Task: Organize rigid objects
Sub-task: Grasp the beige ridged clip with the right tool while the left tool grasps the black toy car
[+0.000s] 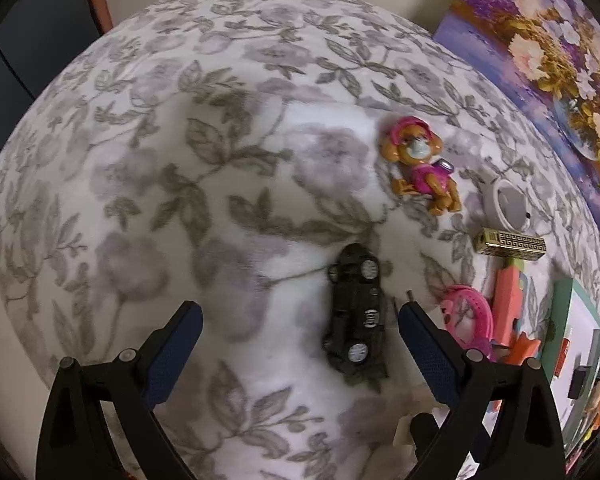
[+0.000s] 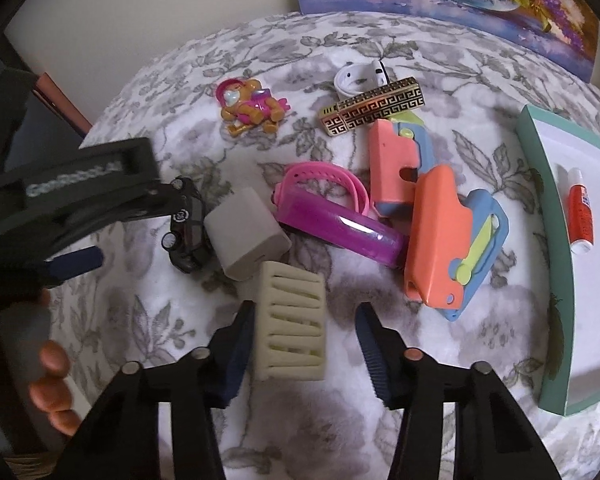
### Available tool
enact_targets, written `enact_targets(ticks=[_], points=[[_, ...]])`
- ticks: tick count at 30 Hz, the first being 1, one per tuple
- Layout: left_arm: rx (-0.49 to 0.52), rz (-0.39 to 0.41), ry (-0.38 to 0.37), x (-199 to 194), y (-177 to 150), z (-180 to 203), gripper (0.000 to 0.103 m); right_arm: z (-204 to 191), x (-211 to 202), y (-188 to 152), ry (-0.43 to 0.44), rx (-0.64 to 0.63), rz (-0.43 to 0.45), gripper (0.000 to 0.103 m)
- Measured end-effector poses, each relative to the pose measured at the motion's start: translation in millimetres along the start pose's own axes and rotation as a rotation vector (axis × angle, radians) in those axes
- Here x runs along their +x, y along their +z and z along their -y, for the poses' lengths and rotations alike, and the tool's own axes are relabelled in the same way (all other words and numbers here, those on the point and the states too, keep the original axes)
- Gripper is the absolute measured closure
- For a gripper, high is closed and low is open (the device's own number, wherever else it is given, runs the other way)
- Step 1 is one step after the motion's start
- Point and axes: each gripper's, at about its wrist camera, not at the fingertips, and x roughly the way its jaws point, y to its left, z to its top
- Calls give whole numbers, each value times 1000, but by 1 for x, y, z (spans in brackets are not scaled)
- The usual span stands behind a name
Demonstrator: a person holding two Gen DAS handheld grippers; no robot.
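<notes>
Lying on the flowered blanket [image 2: 380, 420], a cream ribbed block [image 2: 294, 320] is seen between the fingers of the right claw [image 2: 306, 354], touched on the left only. The left claw [image 1: 300, 336], open, is hung above a black toy car [image 1: 354, 312], partly hidden elsewhere.

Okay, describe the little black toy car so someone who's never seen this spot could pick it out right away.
On the grey floral blanket, look left of the toy pile, beside the grey cube. The black toy car lies on its side there, silver wheels showing. It is the only black, wheeled thing among pink and orange toys.
</notes>
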Motion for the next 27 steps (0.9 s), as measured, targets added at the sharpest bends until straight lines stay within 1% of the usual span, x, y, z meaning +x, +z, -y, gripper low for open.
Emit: enact_targets(ticks=[1, 3, 4, 5, 7, 8, 9, 10, 11, 12, 13, 18, 25, 27], points=[[7, 1, 1, 2, 0, 2, 9, 1, -1, 1, 1, 1, 2, 54], [26, 0, 15, 5, -1, 7, 19, 5, -4, 0, 1, 8, 8, 58], [34, -5, 20, 8, -1, 9, 27, 6, -4, 0, -4, 11, 10, 62], [35, -8, 11, 10, -1, 10, 32, 10, -4, 2, -14, 16, 9, 65], [33, -13, 3, 14, -1, 12, 37, 16, -2, 2, 12, 38, 2, 65], [37, -18, 6, 16, -2, 14, 43, 19, -2, 2, 24, 53, -3, 65], [45, -31, 11, 20, -3, 15, 47, 20, -2, 2, 29, 56, -5, 65], [50, -42, 12, 23, -3, 16, 54, 20, -2, 2, 31, 53, -6, 65], [52, -46, 16, 25, -5, 16, 57, 20, -2, 2, 31, 50, -7, 65], [59, -35, 28, 24, -5, 17, 60, 20, -3, 1, 30, 49, -7, 65], [46, -26, 15, 24, -5, 17, 67, 20, -3, 2, 30, 48, -8, 65], [4, -23, -22, 23, -8, 8, 67, 19, 0, 2, 36, 54, -13, 65], [-5, -19, -36, 18, -9, 4, 67, 25, 0, 1, 66, 73, -30, 65], [-6, -23, -36, 18, -8, 5, 67, 27, -3, 2, 60, 75, -28, 65]])
